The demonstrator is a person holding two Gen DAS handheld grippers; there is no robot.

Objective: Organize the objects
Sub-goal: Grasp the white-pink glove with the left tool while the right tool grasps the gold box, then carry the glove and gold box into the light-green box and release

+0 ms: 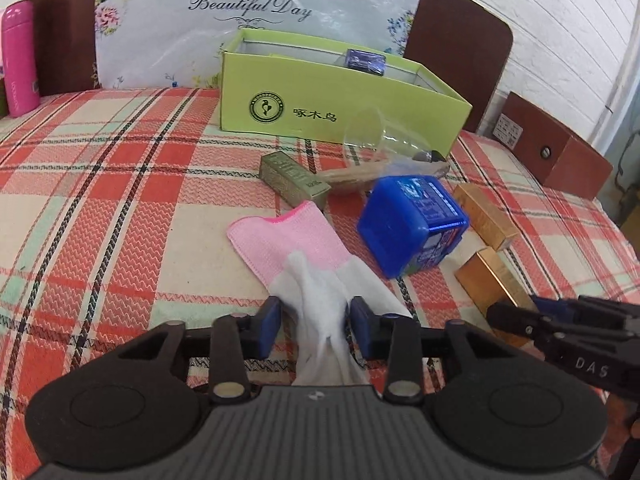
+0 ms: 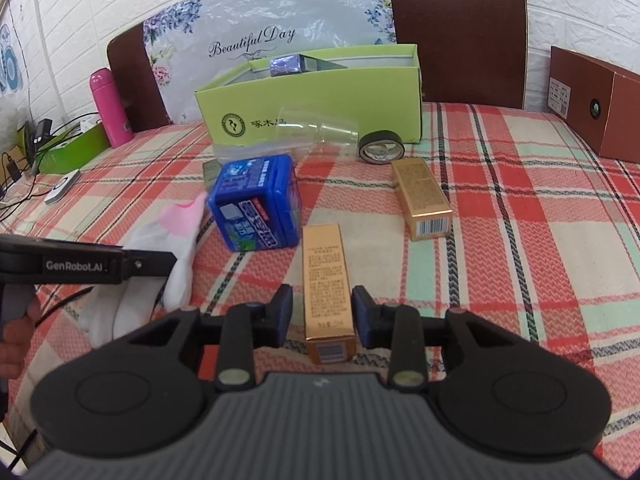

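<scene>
A pink and white glove [image 1: 296,248] lies on the plaid cloth; its white fingers run between the fingers of my left gripper [image 1: 316,326], which is open around them. My right gripper [image 2: 322,314] is open around the near end of a gold box [image 2: 326,280], with a gap on each side. A blue container [image 2: 258,204], a second gold box [image 2: 424,198], a clear cup [image 2: 316,132] on its side and a tape roll [image 2: 380,148] lie before the green box [image 2: 320,92]. An olive box [image 1: 294,180] lies beyond the glove.
A pink bottle [image 2: 108,108] stands at the far left by cables and a green tray [image 2: 72,148]. A brown box [image 2: 596,100] sits at the far right. Brown chair backs and a floral plastic bag [image 1: 248,20] stand behind the green box.
</scene>
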